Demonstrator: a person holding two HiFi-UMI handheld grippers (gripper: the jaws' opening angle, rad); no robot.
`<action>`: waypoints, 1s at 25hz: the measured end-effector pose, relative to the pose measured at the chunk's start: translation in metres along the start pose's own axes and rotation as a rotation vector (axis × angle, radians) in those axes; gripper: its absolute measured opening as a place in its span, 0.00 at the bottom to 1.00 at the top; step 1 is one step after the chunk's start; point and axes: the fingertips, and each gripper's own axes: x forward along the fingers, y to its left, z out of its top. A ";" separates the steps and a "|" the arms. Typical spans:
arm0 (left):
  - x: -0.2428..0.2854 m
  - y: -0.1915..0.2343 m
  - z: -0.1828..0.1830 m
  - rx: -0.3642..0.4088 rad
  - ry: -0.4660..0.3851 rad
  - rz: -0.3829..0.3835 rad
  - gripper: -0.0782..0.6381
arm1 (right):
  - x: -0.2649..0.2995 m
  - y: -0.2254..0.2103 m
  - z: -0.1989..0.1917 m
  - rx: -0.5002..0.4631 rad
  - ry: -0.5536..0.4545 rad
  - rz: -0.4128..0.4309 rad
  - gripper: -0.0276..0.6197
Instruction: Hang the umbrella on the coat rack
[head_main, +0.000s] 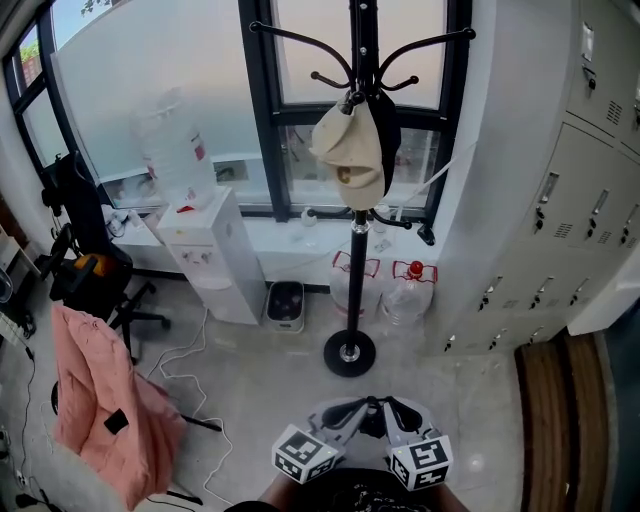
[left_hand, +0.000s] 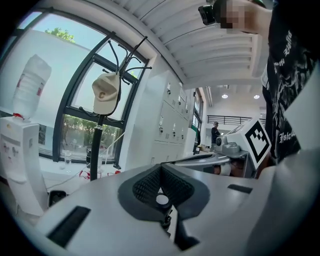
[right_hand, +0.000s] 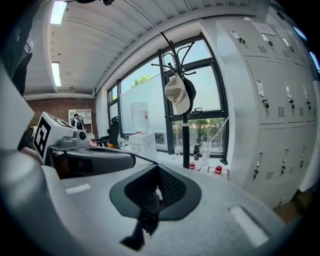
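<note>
Coat rack (head_main: 357, 262) with perhaps 2 caps (head_main: 350, 155)

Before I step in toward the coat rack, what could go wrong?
A beige cap and a dark item already hang from the middle hooks of the coat rack; reaching in could knock them off. Water bottles stand right beside the round base; a foot could topple them or bump the stand.
</note>
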 end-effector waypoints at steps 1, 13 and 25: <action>0.002 0.006 0.001 0.001 0.003 -0.007 0.12 | 0.006 -0.001 0.002 0.003 -0.002 -0.008 0.05; 0.027 0.055 0.024 0.091 0.040 -0.129 0.12 | 0.057 -0.024 0.032 0.047 -0.048 -0.115 0.05; 0.051 0.069 0.052 0.093 0.006 -0.139 0.12 | 0.070 -0.046 0.054 0.077 -0.089 -0.162 0.05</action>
